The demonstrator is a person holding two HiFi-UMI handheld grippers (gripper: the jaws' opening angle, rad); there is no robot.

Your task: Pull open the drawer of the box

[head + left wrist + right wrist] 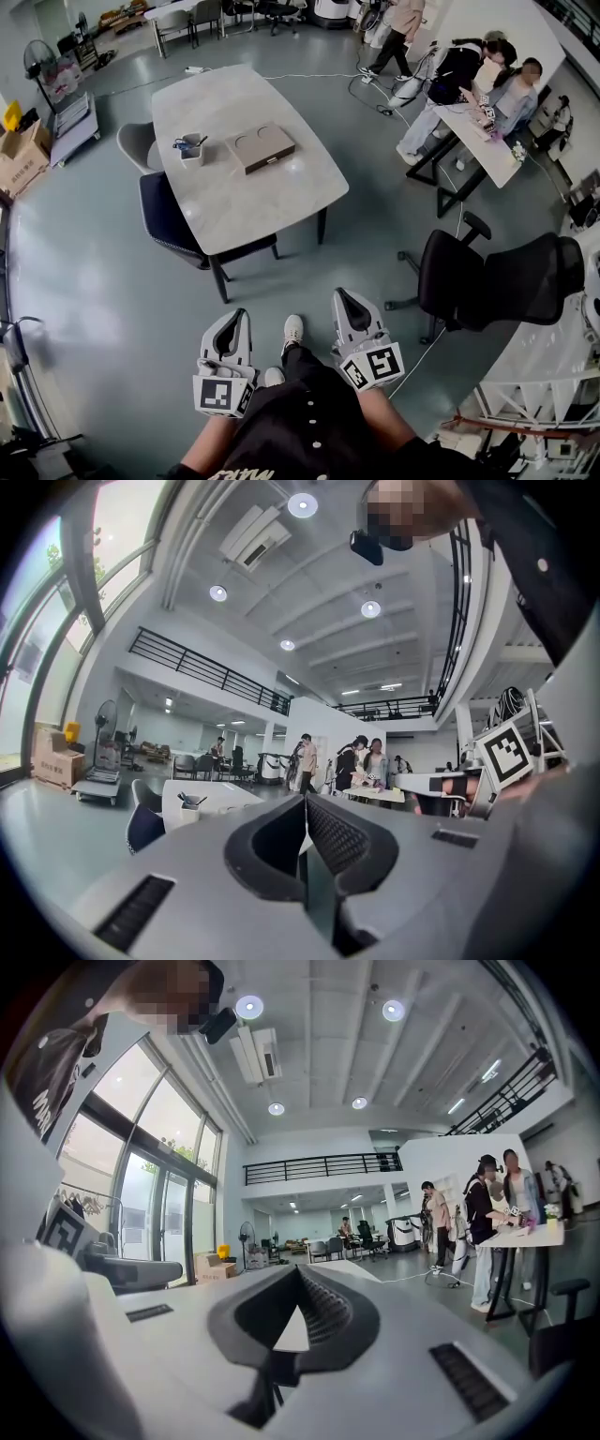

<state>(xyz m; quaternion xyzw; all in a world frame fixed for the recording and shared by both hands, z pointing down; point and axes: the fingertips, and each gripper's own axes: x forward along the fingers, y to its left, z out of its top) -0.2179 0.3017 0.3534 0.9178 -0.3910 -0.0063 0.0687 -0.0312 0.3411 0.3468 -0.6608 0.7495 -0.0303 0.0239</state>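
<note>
My left gripper (239,317) hangs low, well short of the desk (253,211), jaws pressed together on nothing. On the desk, a cup (192,150) stands near the left edge. The flat box (262,147) lies just right of it, about mid-desk, its drawer not pulled out. My right gripper (343,298) is likewise closed and empty, well apart from the box.

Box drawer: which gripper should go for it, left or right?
Left, marginally. The left gripper and right gripper are both shut, empty and far from the table. The box sits ahead and leftward, more in line with the left gripper.
</note>
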